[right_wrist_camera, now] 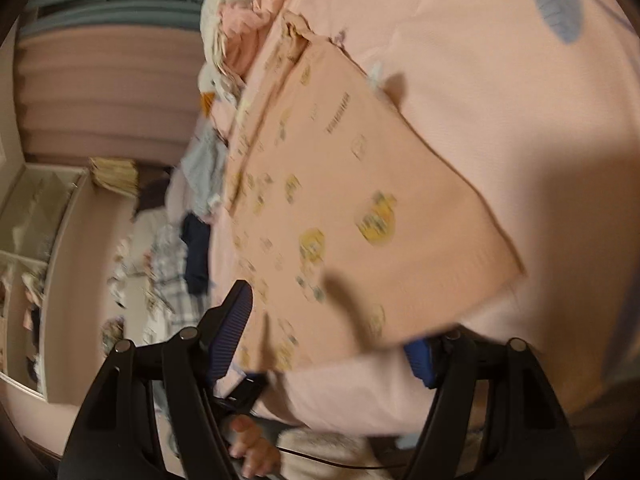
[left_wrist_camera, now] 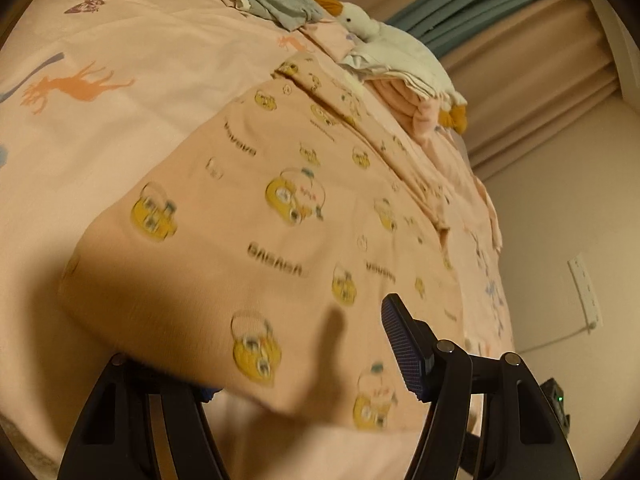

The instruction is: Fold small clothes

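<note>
— Status, left wrist view?

— My left tongs [left_wrist_camera: 280, 364] stand open, the near hem of the peach printed garment [left_wrist_camera: 280, 208] draped across the gap. It lies flat on the bed [left_wrist_camera: 100, 60], long axis running away from me.

— Right wrist view?

— My right tongs [right_wrist_camera: 332, 344] are open too, straddling the same near hem. Both look equally near; I judge neither has pinched yet.

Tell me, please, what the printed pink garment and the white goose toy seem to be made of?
Printed pink garment: probably soft knit cotton, matte; it lies limp, its edge draping over the gripper finger without shine. White goose toy: apparently plush fabric, fuzzy and matte, with a soft slumped body and orange cloth beak and feet.
</note>
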`<state>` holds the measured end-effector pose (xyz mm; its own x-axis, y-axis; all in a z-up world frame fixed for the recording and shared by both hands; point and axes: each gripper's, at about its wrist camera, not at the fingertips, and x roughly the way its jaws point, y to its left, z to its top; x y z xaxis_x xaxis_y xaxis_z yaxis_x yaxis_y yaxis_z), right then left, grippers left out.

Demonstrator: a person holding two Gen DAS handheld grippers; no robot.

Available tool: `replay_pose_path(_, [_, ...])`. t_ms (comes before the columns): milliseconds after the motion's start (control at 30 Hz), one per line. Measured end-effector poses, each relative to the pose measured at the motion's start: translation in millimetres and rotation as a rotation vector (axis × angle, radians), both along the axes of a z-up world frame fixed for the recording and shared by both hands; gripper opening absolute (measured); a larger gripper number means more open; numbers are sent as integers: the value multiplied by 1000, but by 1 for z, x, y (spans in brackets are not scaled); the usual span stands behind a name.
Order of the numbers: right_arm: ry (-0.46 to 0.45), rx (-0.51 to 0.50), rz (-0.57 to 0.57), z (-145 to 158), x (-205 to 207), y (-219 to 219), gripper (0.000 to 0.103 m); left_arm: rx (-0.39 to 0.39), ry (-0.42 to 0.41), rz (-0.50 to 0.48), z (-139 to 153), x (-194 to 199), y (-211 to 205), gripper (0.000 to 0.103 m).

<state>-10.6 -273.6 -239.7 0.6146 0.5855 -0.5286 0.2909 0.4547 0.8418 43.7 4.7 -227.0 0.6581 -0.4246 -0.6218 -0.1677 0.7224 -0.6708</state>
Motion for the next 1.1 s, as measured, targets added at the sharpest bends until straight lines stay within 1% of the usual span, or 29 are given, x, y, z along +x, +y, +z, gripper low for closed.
replay_pose_path(33, [-2, 6, -9, -1, 5, -1, 66, -1, 2, 0, 1, 4, 0, 67])
replay_pose_path(67, [1, 7, -25, -1, 11, -4, 59, -3, 2, 2, 1, 9, 2, 67])
replay_pose_path(100, [3, 4, -38, -1, 16, -5, 50, -5, 5, 6, 1, 14, 3, 63])
replay_pose_path(133, [10, -10, -50, -3, 20, -7, 45, -3, 14, 20, 1, 17, 3, 54])
replay_pose_path(167, [14, -25, -57, -4, 23, -6, 34, 4, 30, 41, -1, 21, 6, 49])
replay_pose_path(200, [16, -42, -60, -5, 26, -7, 26, 13, 37, 51, -2, 23, 6, 39])
replay_pose_path(233, [14, -58, -63, -6, 28, -7, 22, 34, 39, 56, -3, 25, 6, 27])
replay_pose_path(267, [14, -73, -64, -8, 29, -6, 13, 81, 38, 57, -3, 25, 5, 22])
replay_pose_path(300, [18, -87, -65, -10, 29, -7, 5, 122, 45, 55, -4, 24, 4, 11])
replay_pose_path(333, [23, -98, -65, -12, 29, -8, 4, 160, 54, 56, -5, 22, 3, 4])
replay_pose_path(367, [11, -94, -67, -13, 28, -9, 3, 159, 55, 68, -7, 18, 6, 4])
replay_pose_path(433, [-9, -104, -61, -12, 27, -9, 3, 96, 40, 98, -12, 10, 12, 3])
replay_pose_path(467, [-14, -119, -59, -12, 26, -8, 3, 84, 35, 108, -13, 8, 14, 3])
replay_pose_path(500, [-17, -132, -57, -11, 26, -7, 4, 92, 33, 113, -13, 8, 14, 3])
replay_pose_path(600, [-28, -162, -52, -5, 26, -5, 6, 171, 24, 105, -2, 10, 5, 2])
replay_pose_path(633, [-31, -155, -53, -4, 27, -5, 6, 181, 15, 104, 1, 11, 4, 2])
replay_pose_path(733, [-69, -99, -47, 8, 35, -9, 6, 138, 5, 102, 13, 22, 9, 2])
replay_pose_path(767, [-88, -94, -47, 16, 41, -11, 6, 106, -8, 110, 19, 29, 14, 2])
replay_pose_path(833, [-122, -108, -34, 31, 57, -11, 6, 76, -34, 109, 30, 44, 19, 2])
replay_pose_path(867, [-134, -127, -27, 39, 68, -10, 6, 82, -47, 99, 37, 56, 19, 2])
replay_pose_path(933, [-138, -165, -10, 53, 99, -7, 6, 134, -44, 71, 50, 84, 14, 2])
replay_pose_path(967, [-152, -182, -7, 60, 118, -6, 6, 144, -58, 72, 56, 99, 13, 2])
replay_pose_path(1000, [-164, -192, -1, 65, 135, -6, 6, 155, -70, 77, 62, 118, 12, 2])
replay_pose_path(1033, [-172, -203, 14, 70, 160, -6, 6, 172, -71, 75, 67, 141, 12, 2])
replay_pose_path(1067, [-167, -212, 17, 71, 179, -6, 6, 184, -64, 70, 67, 158, 11, 2])
replay_pose_path(1100, [-154, -229, 16, 71, 199, -6, 6, 194, -39, 62, 65, 183, 10, 2])
